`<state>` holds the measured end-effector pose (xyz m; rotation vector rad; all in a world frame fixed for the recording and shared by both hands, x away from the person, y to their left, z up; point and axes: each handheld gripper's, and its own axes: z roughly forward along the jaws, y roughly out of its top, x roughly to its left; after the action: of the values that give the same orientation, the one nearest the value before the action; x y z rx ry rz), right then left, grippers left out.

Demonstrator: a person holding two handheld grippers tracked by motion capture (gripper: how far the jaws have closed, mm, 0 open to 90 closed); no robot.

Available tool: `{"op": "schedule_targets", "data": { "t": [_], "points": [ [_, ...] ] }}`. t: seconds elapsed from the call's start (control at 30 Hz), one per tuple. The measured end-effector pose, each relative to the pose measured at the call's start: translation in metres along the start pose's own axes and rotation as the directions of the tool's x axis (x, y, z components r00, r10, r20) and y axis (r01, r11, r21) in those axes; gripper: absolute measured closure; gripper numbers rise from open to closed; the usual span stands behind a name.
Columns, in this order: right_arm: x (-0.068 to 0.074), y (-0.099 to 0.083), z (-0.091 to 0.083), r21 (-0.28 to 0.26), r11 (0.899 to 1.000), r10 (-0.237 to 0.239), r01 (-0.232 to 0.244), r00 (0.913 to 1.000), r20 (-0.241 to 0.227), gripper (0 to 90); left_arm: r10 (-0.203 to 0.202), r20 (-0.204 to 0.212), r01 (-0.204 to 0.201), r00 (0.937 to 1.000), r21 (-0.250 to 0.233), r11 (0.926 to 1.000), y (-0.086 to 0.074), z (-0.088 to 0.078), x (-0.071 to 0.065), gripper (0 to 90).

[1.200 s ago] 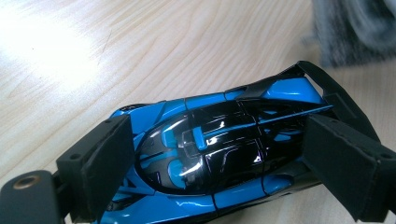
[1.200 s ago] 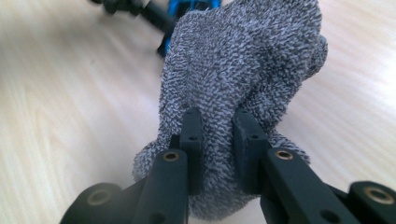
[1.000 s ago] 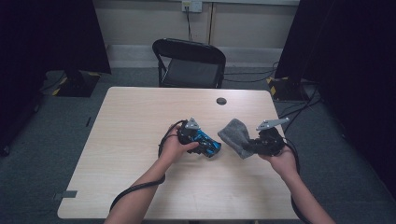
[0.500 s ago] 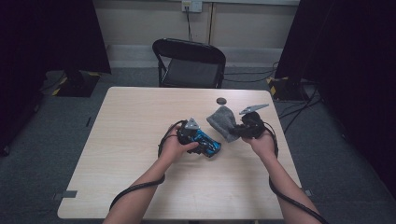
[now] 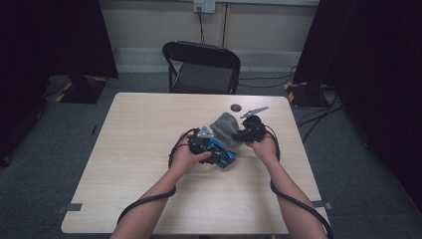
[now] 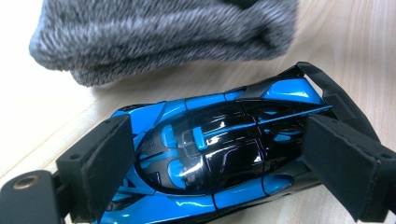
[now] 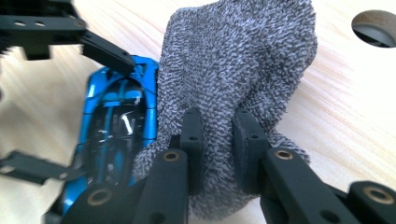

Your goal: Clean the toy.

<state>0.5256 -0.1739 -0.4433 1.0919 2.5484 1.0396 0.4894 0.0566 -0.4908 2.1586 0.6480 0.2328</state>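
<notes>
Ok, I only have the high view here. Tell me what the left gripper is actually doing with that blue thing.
Observer: The left gripper straddles a blue and black toy car, one jaw at each end.
Operator: Now report the right one.
Observer: The right gripper pinches a fold of the grey cloth, jaws nearly together.
Operator: Say whether the cloth touches the car.
Observer: In the right gripper view, the cloth's edge overlaps the car's side.

left gripper [image 5: 215, 152] clamps blue car [image 5: 222, 153]; right gripper [image 5: 239, 135] pinches grey cloth [image 5: 225, 127].
</notes>
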Motion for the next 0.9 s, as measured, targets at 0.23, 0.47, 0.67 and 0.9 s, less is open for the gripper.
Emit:
{"op": "schedule_targets", "data": {
  "t": [0.23,0.47,0.67,0.9],
  "points": [
    [0.000,0.001,0.020,0.019,1.000,-0.011,0.012,0.9997,-0.024,76.1,-0.002,-0.002,0.002,1.0000,-0.004,1.0000,-0.001,0.000,-0.001,9.3],
    [0.007,0.003,0.037,0.089,0.994,-0.062,0.059,0.9976,0.031,72.9,-0.004,-0.005,0.004,1.0000,-0.007,1.0000,-0.001,0.000,-0.001,9.4],
    [0.011,0.000,0.046,0.115,0.993,-0.035,0.024,0.9943,0.100,61.1,-0.007,-0.004,0.007,1.0000,-0.007,0.9999,-0.001,0.000,-0.001,9.4],
    [0.019,-0.001,0.050,0.133,0.991,-0.039,0.016,0.9841,0.173,57.7,-0.009,-0.004,0.009,1.0000,-0.010,0.9999,-0.001,0.000,-0.001,9.4]
  ]
}}
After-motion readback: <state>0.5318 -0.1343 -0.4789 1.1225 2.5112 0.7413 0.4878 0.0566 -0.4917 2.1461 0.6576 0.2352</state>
